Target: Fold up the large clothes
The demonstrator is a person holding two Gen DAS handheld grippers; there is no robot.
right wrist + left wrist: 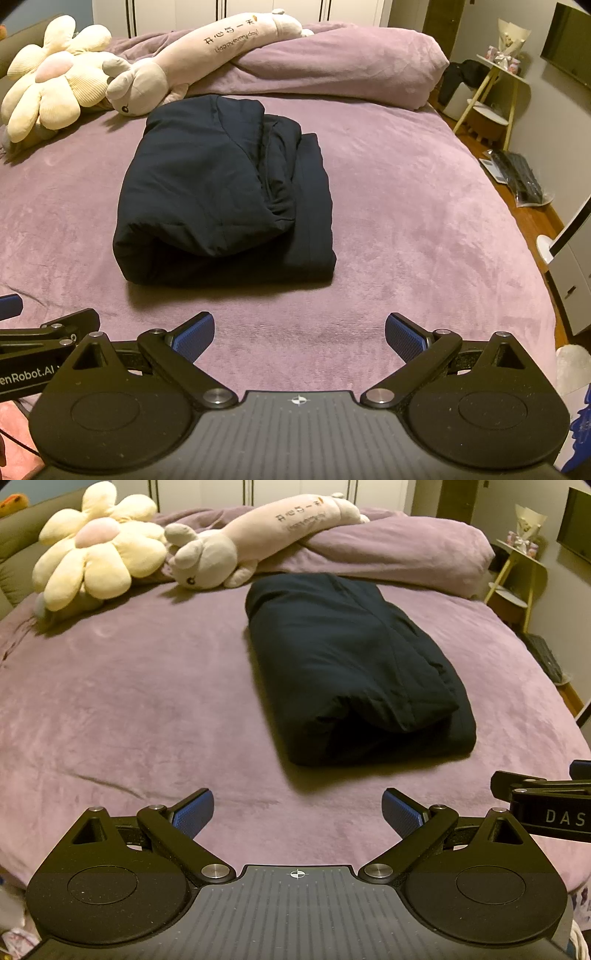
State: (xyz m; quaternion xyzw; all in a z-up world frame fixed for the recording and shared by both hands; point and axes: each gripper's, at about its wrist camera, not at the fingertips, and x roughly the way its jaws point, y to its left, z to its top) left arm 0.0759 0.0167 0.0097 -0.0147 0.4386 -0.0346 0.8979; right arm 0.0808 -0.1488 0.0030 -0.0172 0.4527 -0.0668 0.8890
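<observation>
Hovering above the near edge of the bed [110, 701], left gripper [297, 812] has its jaws spread wide, nothing between the blue pads [194, 814]. Right gripper [299, 334] just beside it, likewise spread and empty. Dark navy garment [221, 192] lies folded into a thick bundle mid-bed, apart from both grippers. Beyond it: flower cushion [96, 554], long plush toy [240, 542], bunched purple duvet [332, 62].

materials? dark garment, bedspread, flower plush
Garment: looks like matte padded woven cloth, navy or black; puffy folds and stitched seams suggest a quilted coat, fill unknown.
Bedspread: mauve fleece or velvet-like pile; soft sheen and brushed streaks.
Flower plush: cream ribbed plush, corduroy-like lines on the petals, smoother pink centre.
</observation>
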